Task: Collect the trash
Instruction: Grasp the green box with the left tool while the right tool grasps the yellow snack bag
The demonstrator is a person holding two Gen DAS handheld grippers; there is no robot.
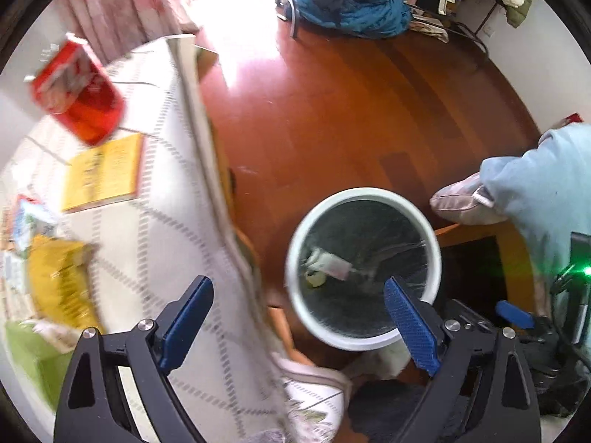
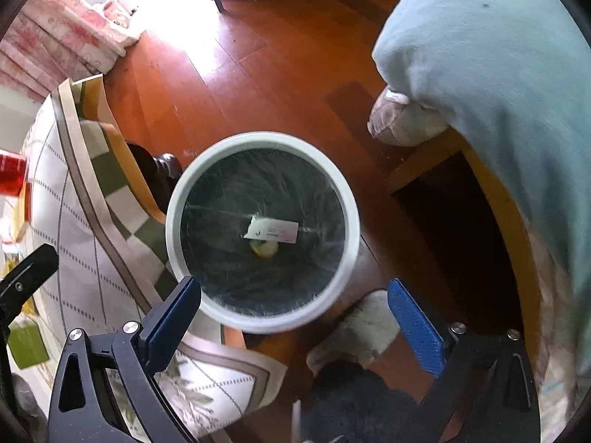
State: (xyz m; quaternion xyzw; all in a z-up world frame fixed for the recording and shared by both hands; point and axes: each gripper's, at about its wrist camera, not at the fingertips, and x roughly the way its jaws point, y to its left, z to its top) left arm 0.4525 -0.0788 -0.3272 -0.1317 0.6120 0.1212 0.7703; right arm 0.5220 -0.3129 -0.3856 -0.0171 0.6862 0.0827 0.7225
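Both your left gripper (image 1: pixel 299 317) and right gripper (image 2: pixel 295 313) hang with jaws spread, empty, over the bin (image 2: pixel 352 236) — the red can (image 1: pixel 79 90) on the worktop (image 1: pixel 147 243) could tip if clipped.

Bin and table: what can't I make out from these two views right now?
- Yellowish scrap in the bin: too small and blurred in both views to identify.
- White card's print: too small to read.
- Red can: motion-blurred in the left view, cut off by the edge in the right view.
- Yellow packet on the table: blurred, label unreadable.
- Bin's outside wall: hidden, seen from above.
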